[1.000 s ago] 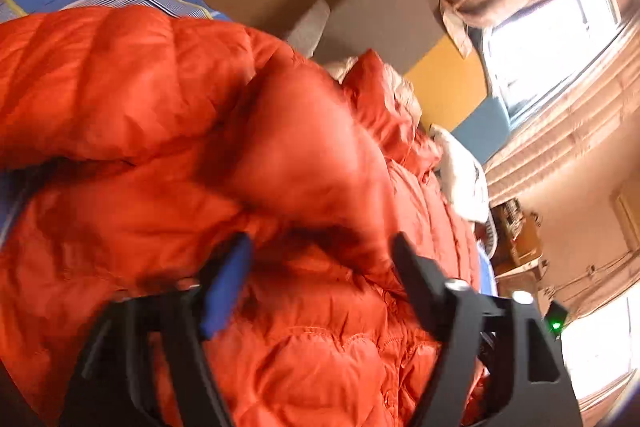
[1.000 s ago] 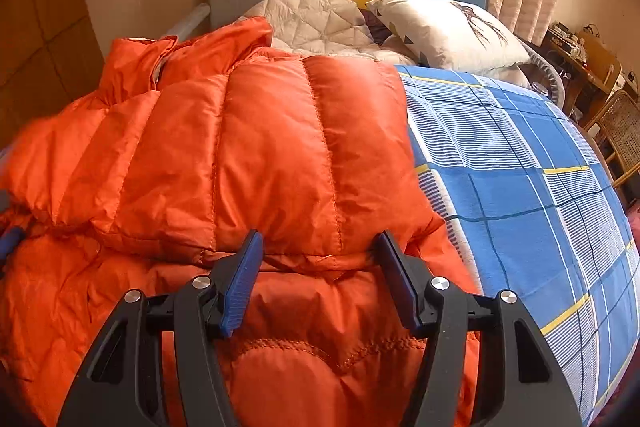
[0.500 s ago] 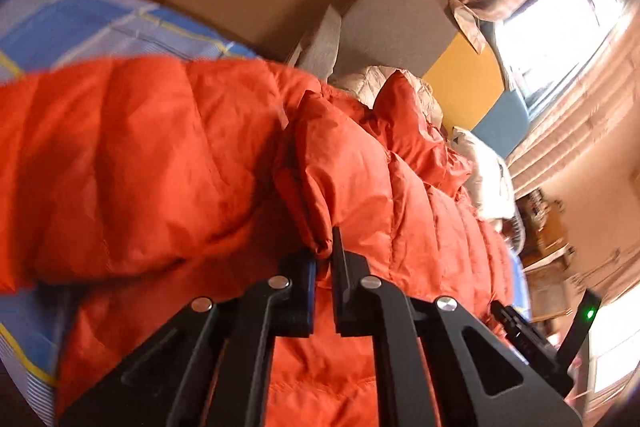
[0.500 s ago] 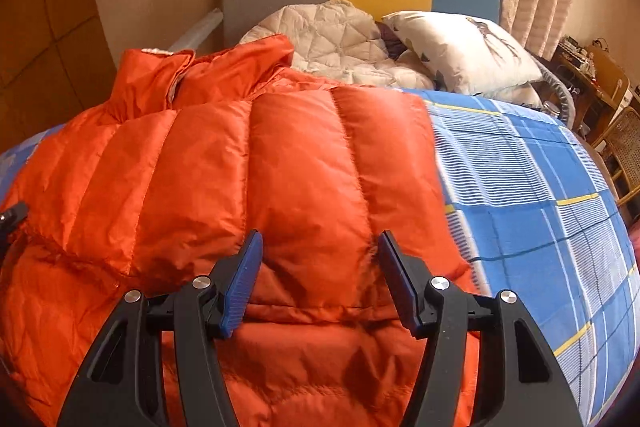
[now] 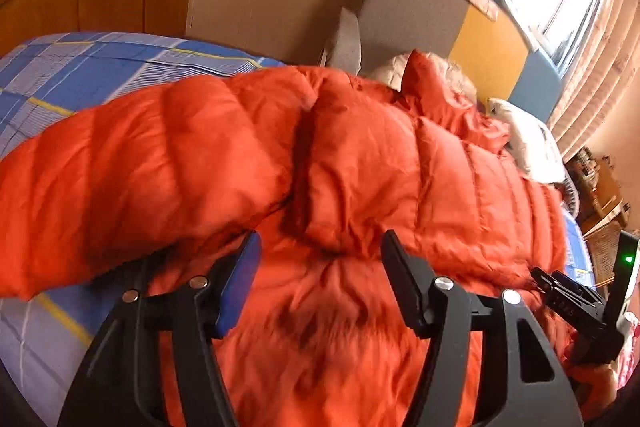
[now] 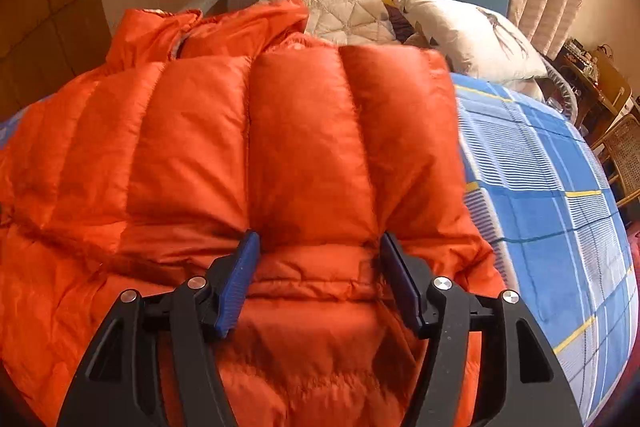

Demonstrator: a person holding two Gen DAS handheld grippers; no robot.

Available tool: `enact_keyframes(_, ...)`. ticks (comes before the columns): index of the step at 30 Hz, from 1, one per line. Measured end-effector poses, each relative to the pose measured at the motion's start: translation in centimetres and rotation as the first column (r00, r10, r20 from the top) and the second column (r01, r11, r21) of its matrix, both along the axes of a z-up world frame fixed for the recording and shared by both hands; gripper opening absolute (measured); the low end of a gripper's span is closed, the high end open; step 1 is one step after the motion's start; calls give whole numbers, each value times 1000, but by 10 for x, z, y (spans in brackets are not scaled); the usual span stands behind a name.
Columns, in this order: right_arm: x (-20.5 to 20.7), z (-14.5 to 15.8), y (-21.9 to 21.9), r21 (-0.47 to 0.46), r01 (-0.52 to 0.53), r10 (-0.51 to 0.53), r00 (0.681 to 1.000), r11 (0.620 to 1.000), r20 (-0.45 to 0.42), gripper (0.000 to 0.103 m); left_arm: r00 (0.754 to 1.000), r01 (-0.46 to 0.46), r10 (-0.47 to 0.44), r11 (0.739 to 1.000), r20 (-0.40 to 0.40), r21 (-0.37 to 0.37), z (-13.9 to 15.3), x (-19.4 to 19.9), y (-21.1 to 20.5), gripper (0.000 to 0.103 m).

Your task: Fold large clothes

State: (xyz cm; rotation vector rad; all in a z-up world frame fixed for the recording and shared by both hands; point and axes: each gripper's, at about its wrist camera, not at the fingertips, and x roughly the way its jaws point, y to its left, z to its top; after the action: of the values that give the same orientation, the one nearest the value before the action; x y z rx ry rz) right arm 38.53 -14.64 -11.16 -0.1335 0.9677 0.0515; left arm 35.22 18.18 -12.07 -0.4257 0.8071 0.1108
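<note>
Left wrist view has the orange down jacket (image 5: 360,167) spread over the bed (image 5: 100,67), sleeve flopped toward the middle, and the left gripper (image 5: 320,279) has its fingers wide apart on nothing. Right gripper (image 6: 320,275) is spread too, fingers straddling the folded-over sleeve's cuff (image 6: 316,267), probably lining up to tidy that fold
</note>
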Motion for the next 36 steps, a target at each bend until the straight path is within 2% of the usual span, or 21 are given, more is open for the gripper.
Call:
enact_keyframes(2,-16,10,0,-6,-11,11,1000,1000,26,65,1000,-22,22,1000,9,8,5,-20,7,62)
enact_keyframes(4,-32,16,0,1,-31,31,999,1000,35,66,999,-47,47,999,11,-14,5,-44,19,63)
enact_keyframes(6,-46,20,0,-6,-43,43,999,999,30,70,996,-83,83,996,11,-28,5,-66,32,64)
enact_keyframes(9,-71,24,-1,3,-62,62,998,998,24,70,988,-153,153,987,4,-54,-3,-102,58,70)
enact_keyframes(12,-94,21,1,-14,-80,81,997,997,18,70,969,-247,247,964,-13,-100,-13,-133,91,72)
enact_keyframes(16,-121,16,7,-58,-100,102,995,993,20,70,922,-386,385,909,-39,-161,-26,-169,143,72)
enact_keyframes(22,-140,10,11,-75,-103,104,995,992,9,70,869,-493,492,858,-47,-146,-33,-200,193,72)
enact_keyframes(26,-150,2,23,-130,-134,136,991,982,9,70,842,-538,536,828,-63,-154,-42,-207,222,71)
enact_keyframes(27,-151,1,23,-140,-137,140,990,981,12,70,840,-542,539,827,-62,-149,-42,-204,225,66)
enact_keyframes(29,-154,-1,23,-150,-136,139,990,979,11,70,838,-545,541,830,-72,-117,-42,-195,228,47)
enact_keyframes(30,-154,-1,24,-153,-137,141,990,979,14,70,842,-539,534,835,-78,-107,-44,-191,232,27)
enact_keyframes(31,-155,-2,24,-155,-136,140,990,979,16,70,847,-531,525,841,-81,-102,-45,-187,234,14)
enact_keyframes(33,-156,-4,23,-154,-131,135,991,979,21,70,855,-519,516,852,-63,-63,-43,-179,235,8)
enact_keyframes(36,-157,-6,23,-154,-129,135,990,980,30,70,879,-477,477,878,-16,-24,-29,-171,226,6)
